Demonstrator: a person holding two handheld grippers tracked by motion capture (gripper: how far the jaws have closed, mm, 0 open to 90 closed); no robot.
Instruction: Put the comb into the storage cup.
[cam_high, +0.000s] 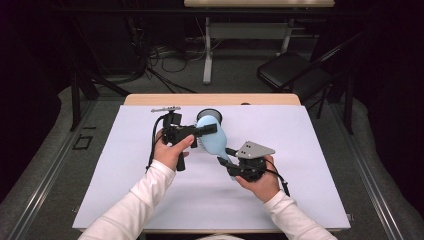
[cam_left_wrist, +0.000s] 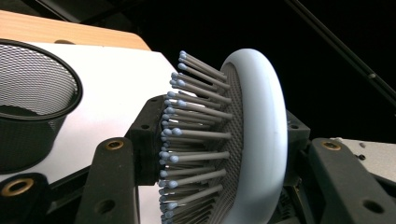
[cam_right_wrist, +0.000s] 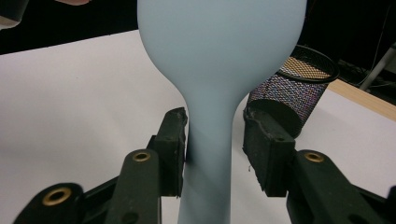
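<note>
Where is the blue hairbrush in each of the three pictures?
High view: hairbrush mid-table, between the two grippers.
Left gripper view: its bristly head fills the middle, clamped between the jaws.
Right gripper view: its smooth back and handle run down the centre.
Shared landmark: the black mesh cup.

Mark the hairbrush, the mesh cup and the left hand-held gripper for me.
hairbrush (cam_right_wrist: 219, 51), right gripper view, on the smooth blue back of its head.
mesh cup (cam_left_wrist: 32, 84), left gripper view, on its inner mesh wall.
left hand-held gripper (cam_high: 209, 129), high view, at its fingertips on the brush head.
</note>
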